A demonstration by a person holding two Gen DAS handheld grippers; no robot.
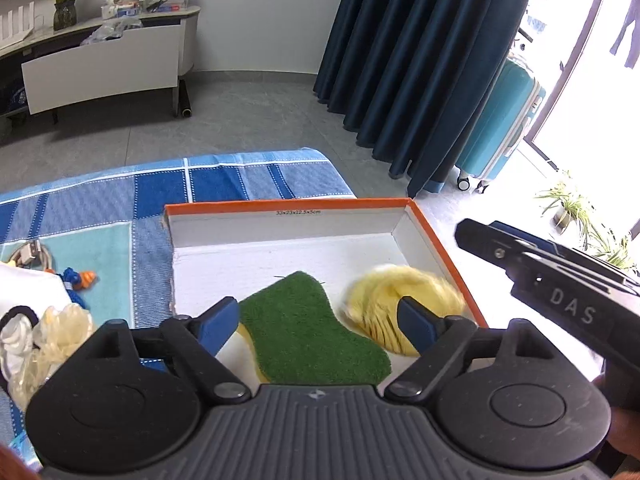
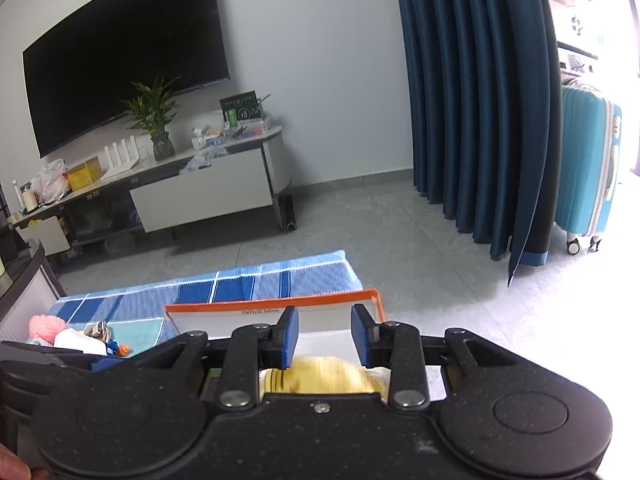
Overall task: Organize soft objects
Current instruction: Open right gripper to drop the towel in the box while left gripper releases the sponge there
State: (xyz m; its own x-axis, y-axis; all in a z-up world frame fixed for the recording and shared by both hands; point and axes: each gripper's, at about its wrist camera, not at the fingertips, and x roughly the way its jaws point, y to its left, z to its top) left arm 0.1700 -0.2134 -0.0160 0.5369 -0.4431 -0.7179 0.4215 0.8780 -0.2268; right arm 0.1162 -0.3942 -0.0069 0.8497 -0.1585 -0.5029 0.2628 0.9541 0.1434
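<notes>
An orange-rimmed white box (image 1: 288, 205) lies on a blue checked cloth. Inside it are a green-topped sponge (image 1: 308, 332) with a yellow underside and, to its right, a fluffy yellow item (image 1: 380, 296), blurred. My left gripper (image 1: 320, 320) hangs open over the box, its blue pads wide apart on either side of the sponge and not pressing it. In the right wrist view my right gripper (image 2: 326, 334) is open above the box (image 2: 272, 306), with the yellow item (image 2: 324, 376) below its pads and free of them. The right gripper's black body (image 1: 560, 292) reaches in from the right.
Left of the box on the cloth (image 1: 100, 208) lie a pale glove (image 1: 52, 332), a white cloth (image 1: 28, 284), a blue and orange toy (image 1: 80, 278), a metal piece (image 1: 30, 254) and a pink ball (image 2: 46, 326). Beyond are grey floor, a TV stand (image 2: 200, 196), a dark blue curtain (image 1: 420, 60) and a teal suitcase (image 1: 500, 124).
</notes>
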